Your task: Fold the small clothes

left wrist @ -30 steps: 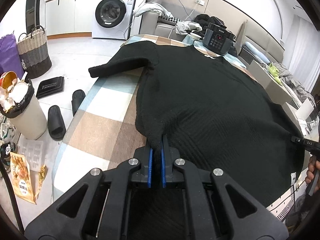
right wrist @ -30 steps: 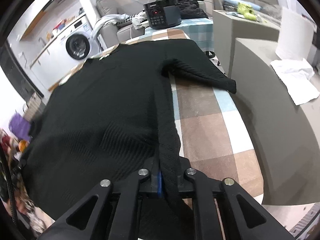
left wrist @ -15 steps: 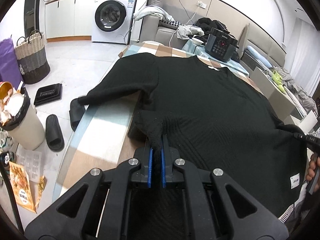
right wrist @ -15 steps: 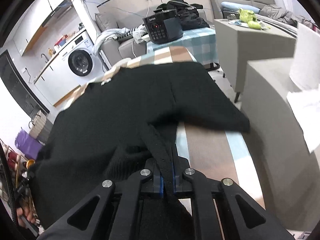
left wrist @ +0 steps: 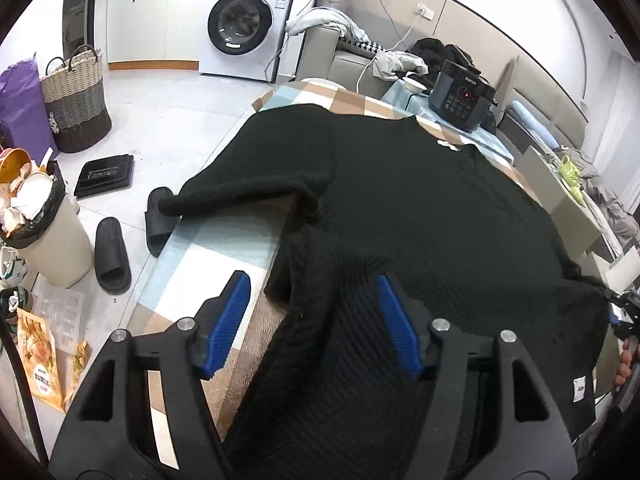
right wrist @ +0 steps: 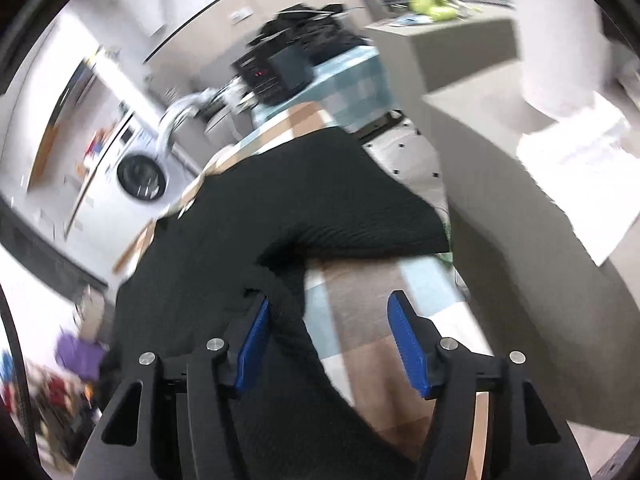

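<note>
moved: black ribbed knit sweater dragged nearer, hem bunched at the checked table's near edge
left gripper: jaws just sprang apart, hem loose between
right gripper: same, apart

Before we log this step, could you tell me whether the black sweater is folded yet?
Not yet: the black sweater lies spread, sleeves out sideways.

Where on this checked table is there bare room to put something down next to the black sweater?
Bare checked table shows below the sweater's left sleeve, beside the left tongs. Another bare strip lies below the right sleeve. The far end is crowded by the cooker.
</note>
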Demonstrator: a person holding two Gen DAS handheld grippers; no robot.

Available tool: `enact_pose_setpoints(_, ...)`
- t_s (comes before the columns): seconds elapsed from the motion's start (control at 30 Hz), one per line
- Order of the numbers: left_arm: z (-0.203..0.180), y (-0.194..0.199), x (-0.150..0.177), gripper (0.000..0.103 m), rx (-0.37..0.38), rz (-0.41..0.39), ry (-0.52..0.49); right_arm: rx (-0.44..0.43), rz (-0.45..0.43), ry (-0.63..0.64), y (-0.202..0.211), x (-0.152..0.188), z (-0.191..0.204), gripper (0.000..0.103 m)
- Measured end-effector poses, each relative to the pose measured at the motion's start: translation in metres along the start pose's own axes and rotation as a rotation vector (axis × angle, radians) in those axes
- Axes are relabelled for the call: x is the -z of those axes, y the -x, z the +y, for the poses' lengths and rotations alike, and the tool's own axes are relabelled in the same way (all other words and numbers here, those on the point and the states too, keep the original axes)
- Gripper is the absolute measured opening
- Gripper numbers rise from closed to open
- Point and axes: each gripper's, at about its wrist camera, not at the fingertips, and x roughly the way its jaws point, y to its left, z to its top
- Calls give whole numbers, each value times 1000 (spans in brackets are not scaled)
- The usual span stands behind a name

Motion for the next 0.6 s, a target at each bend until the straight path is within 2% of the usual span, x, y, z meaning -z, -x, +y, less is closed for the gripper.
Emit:
enact_pose_setpoints(0.1,2,4,-5,64,-15,-10,5,-46,42,-145,-8,-7,-24,60)
enact_pose_setpoints(0.13,3,7,-7,64,-15,-13,7,-26,23,-164,-5,-8,-29,60)
enact_pose_setpoints(0.2,3,11,-9,64,-10,-27,6,40,-5,-151,-4,-10,-32,60)
enact_pose_setpoints(0.37,1,7,-14,64,-15,-20,15,75,-15,-191,-19,-28,-44,60)
enact_pose_setpoints(0.6,-8,-2,-16,64,-26,-7,4,145,36,-189,-58,-46,-50,60)
